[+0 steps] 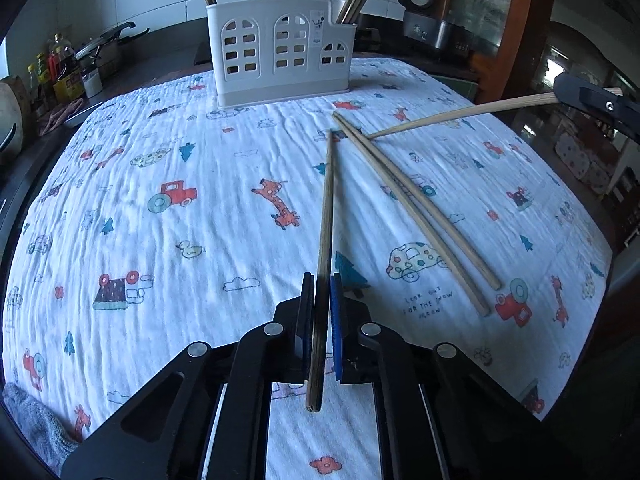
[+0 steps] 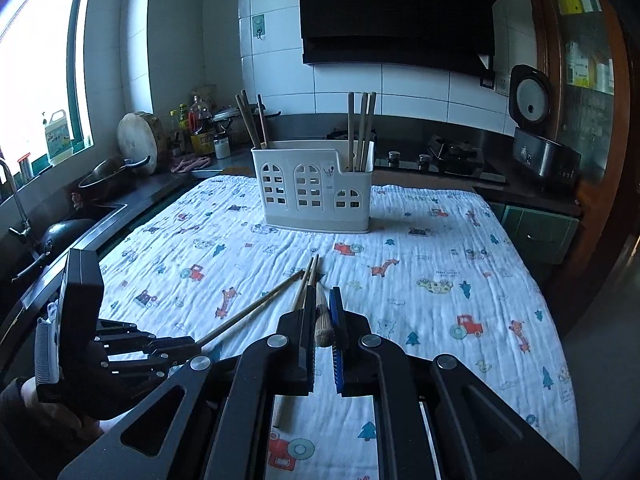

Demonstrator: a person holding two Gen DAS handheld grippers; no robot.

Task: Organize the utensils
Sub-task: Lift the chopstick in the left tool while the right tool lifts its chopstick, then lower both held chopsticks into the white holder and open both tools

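Kitchen, printed cloth [image 1: 168, 152]: L tongs [image 1: 322, 280] clamp dark chopstick [image 1: 328, 200]; R tongs [image 2: 324, 300] clamp pale chopstick [image 1: 460, 114].

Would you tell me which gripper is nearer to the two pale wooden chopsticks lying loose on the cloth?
Left. The left gripper sits low, just beside the two loose chopsticks, clamping a darker chopstick. The right gripper is raised above them, holding another chopstick.

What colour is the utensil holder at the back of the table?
The utensil holder is white or cream, with arched window cut-outs; the right wrist view shows it best.
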